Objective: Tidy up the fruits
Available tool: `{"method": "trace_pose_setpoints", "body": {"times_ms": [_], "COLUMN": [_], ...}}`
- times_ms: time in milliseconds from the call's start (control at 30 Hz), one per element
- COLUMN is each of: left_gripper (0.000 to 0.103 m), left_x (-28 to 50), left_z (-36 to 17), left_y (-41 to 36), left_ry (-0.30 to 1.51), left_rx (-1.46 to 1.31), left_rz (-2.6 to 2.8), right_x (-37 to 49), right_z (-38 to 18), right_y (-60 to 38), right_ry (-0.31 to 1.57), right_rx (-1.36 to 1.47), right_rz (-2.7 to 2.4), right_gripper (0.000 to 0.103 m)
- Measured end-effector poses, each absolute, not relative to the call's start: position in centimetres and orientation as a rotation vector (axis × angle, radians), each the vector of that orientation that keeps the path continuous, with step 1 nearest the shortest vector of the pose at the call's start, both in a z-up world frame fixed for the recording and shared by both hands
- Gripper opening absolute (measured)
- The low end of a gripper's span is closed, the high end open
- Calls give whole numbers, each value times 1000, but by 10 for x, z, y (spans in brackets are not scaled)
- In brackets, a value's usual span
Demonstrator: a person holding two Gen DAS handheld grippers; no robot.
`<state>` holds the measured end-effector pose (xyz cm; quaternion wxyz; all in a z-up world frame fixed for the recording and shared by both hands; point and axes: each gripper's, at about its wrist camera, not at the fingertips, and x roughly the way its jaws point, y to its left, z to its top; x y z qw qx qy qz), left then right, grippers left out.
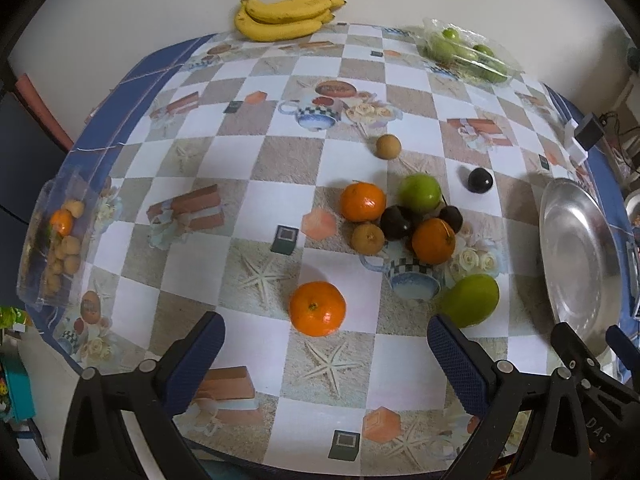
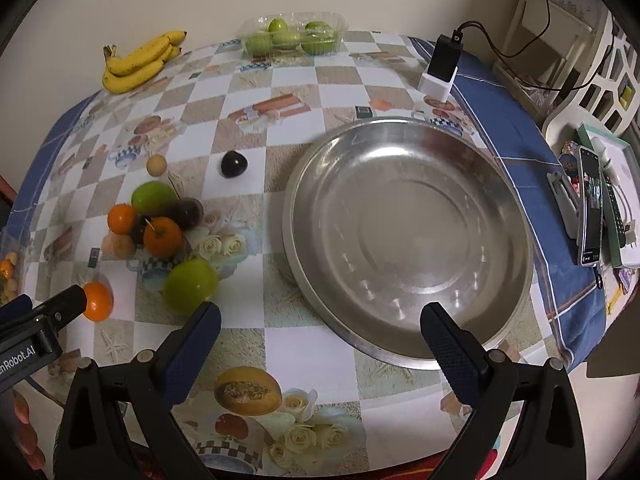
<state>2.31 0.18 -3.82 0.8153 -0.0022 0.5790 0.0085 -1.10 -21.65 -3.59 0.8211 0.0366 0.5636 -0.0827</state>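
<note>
Loose fruit lies on the checked tablecloth. A lone orange (image 1: 317,309) sits just ahead of my open, empty left gripper (image 1: 326,344). Beyond it is a pile (image 1: 404,220) of oranges, dark plums, a green apple and brown longans. A green mango (image 1: 472,300) lies by the left gripper's right finger. A single plum (image 1: 480,180) and a longan (image 1: 388,146) lie apart. A large steel bowl (image 2: 408,236) stands empty in front of my open, empty right gripper (image 2: 320,334). The mango (image 2: 190,286) is near its left finger.
Bananas (image 1: 284,16) and a clear tray of green fruit (image 1: 468,54) sit at the far edge. A clear box of longans (image 1: 60,240) is at the left edge. A charger block (image 2: 440,66) stands beyond the bowl. A phone (image 2: 591,208) and clutter lie to the right.
</note>
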Motion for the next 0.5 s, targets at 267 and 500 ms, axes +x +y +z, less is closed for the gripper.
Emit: {"method": "trace_pose_setpoints", "body": {"times_ms": [267, 500], "left_gripper": [103, 103], "left_x": [19, 21], "left_z": [-35, -31], "left_y": [-5, -5], "left_ry": [1167, 1151], "left_rx": [21, 9], "left_rz": [-18, -27], "right_x": [-18, -15], "right_z": [-39, -37], "right_y": [-217, -220], "right_ry": [1195, 1178], "right_rx": [79, 81], "right_rz": [-175, -189], "right_gripper": [100, 100]}}
